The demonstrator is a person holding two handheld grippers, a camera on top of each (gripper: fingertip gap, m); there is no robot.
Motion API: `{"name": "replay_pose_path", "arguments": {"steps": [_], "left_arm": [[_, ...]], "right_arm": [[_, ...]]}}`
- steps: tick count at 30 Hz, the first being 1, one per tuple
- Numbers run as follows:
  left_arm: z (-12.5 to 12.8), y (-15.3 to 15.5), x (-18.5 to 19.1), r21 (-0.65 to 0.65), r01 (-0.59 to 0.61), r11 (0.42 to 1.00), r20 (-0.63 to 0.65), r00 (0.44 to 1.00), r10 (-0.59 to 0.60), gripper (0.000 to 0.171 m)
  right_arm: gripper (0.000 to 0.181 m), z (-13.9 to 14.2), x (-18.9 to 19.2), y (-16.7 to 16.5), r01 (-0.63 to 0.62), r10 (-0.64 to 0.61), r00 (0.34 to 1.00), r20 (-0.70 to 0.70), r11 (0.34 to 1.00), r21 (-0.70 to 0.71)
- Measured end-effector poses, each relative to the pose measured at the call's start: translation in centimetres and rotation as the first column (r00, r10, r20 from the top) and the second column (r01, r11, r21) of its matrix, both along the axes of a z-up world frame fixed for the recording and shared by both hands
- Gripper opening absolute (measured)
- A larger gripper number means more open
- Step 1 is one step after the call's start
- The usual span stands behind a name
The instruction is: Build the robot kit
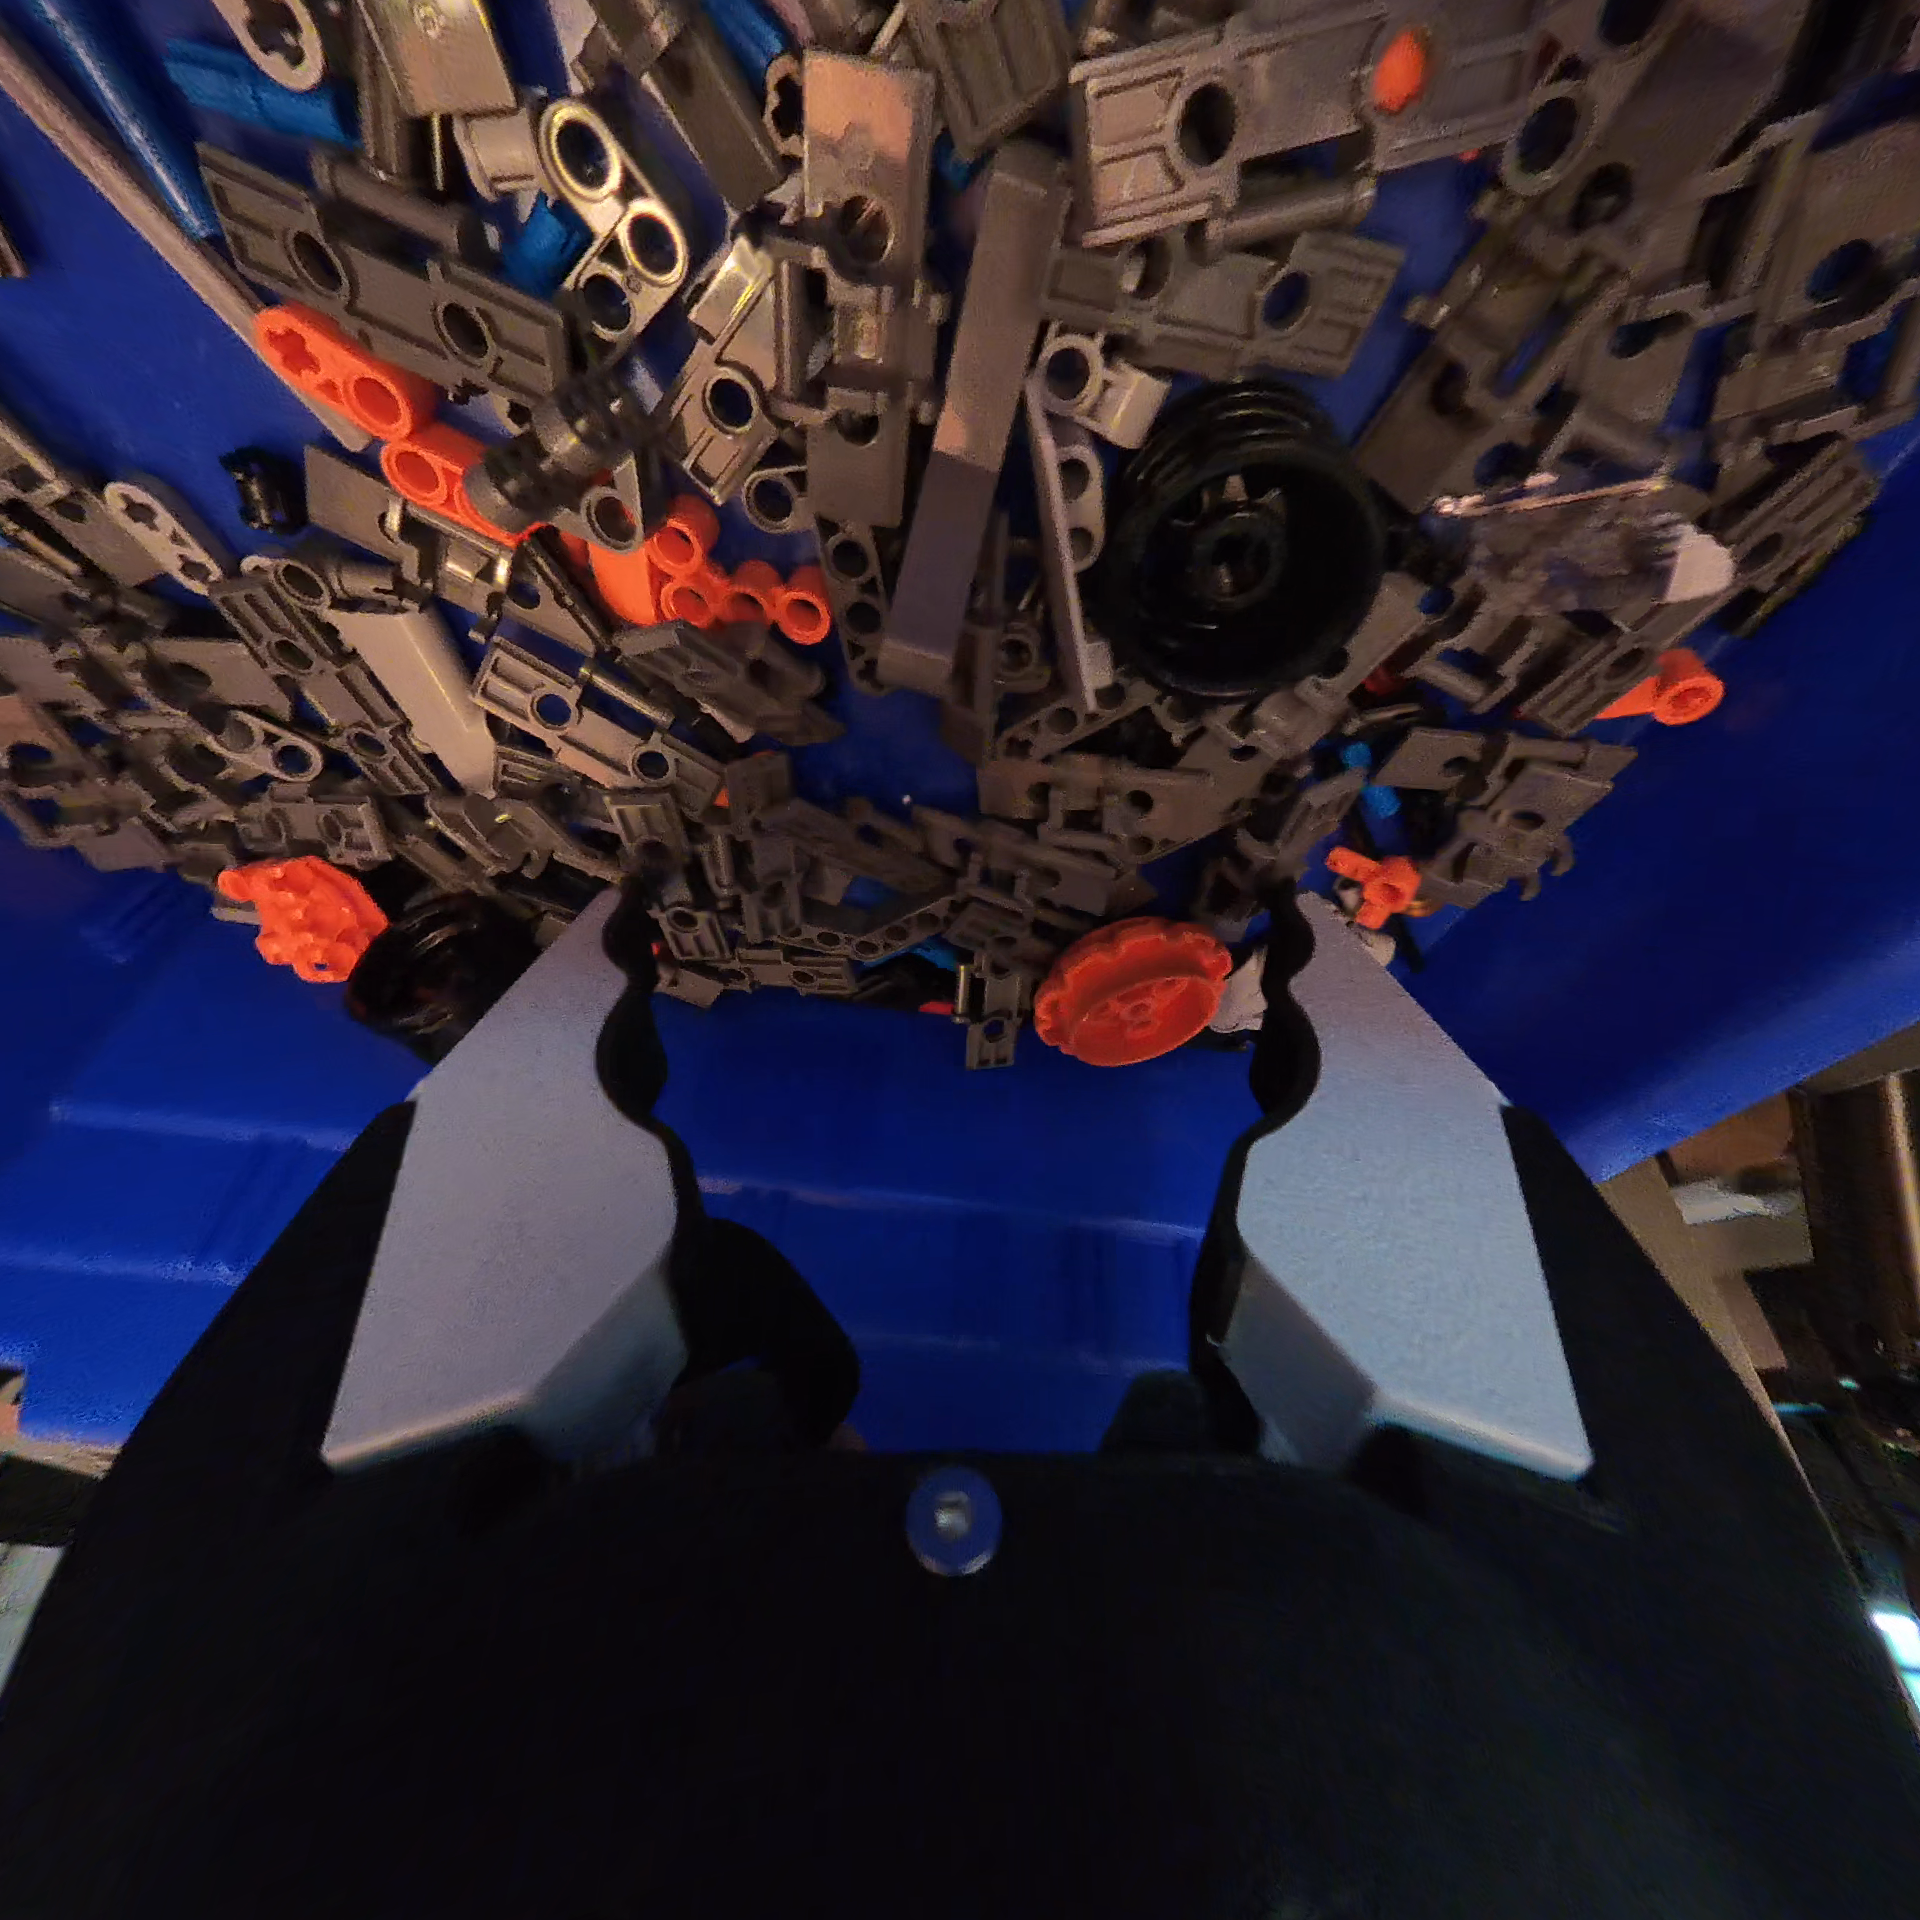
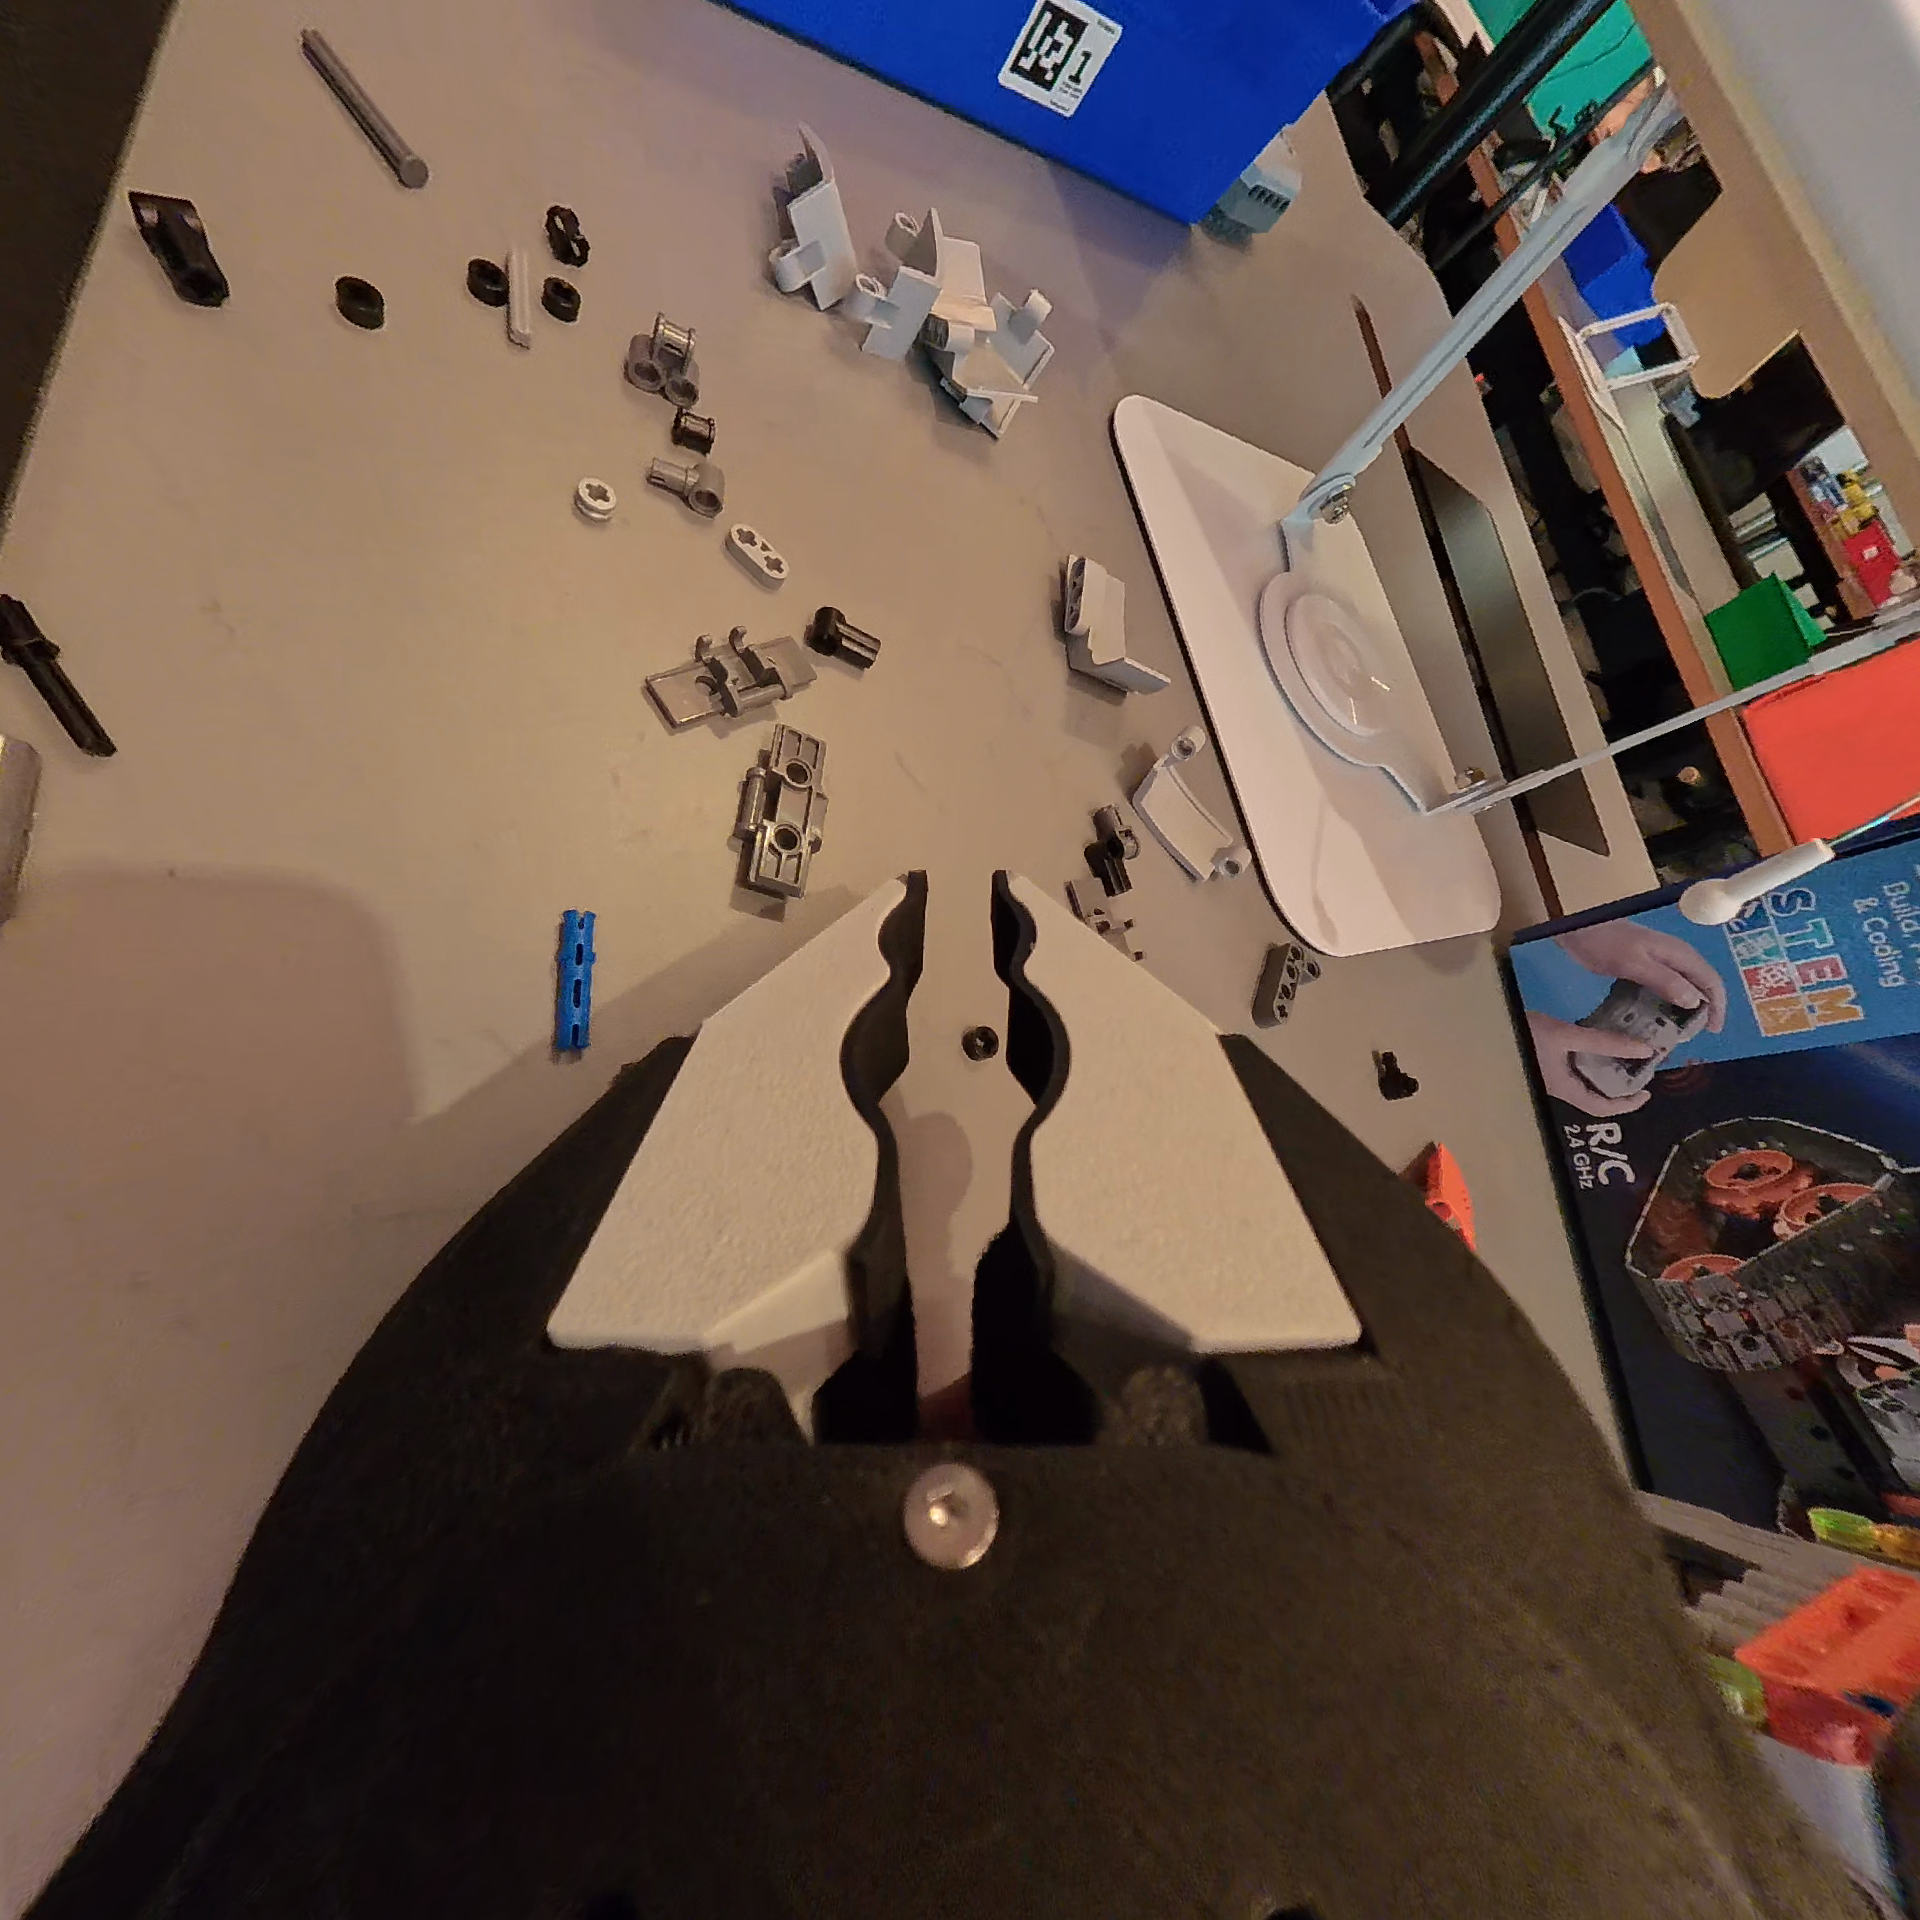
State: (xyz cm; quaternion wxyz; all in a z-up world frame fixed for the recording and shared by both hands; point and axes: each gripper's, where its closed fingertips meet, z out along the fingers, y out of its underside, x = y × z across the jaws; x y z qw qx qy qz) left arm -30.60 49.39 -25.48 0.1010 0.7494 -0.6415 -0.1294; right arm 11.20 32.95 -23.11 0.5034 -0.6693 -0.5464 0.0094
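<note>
Bricks [image 1: 935,499], mostly grey with some orange ones, fill a blue bin [image 1: 935,1195]. The left gripper [image 1: 954,914] hangs over the pile's near edge, released, its wide-apart fingers holding nothing; an orange gear [image 1: 1132,992] lies just inside the right finger, a black wheel [image 1: 1242,540] farther in. The right gripper [image 2: 954,883] hovers over the desk [image 2: 312,623], nearly clenched yet empty, with a narrow gap showing. A grey plate piece [image 2: 781,810] lies just beyond its left tip, a blue pin [image 2: 574,977] to the left, a white stand base [image 2: 1226,582] far right.
</note>
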Motion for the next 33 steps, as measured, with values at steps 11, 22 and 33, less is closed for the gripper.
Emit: {"name": "replay_pose_path", "arguments": {"steps": [11,22,33], "left_arm": [[-0.3,0.3,0.7,-0.161,-0.08,0.984,0.002,0.997,0.082,0.081],[0.0,-2.3,2.3,-0.234,-0.019,0.972,0.073,0.997,0.037,0.019],[4.0,-1.9,4.3,-0.126,0.029,0.992,0.215,0.977,-0.001,0.018]], "right_arm": [[0.01,0.2,0.0,-0.1,-0.007,0.006,1.0,-0.019,1.0,-0.015],[0.009,0.1,-0.1,-0.2,-0.013,0.012,1.0,-0.021,1.0,-0.024],[0.009,0.1,-0.1,-0.3,-0.018,0.017,1.0,-0.022,0.999,-0.028]]}}
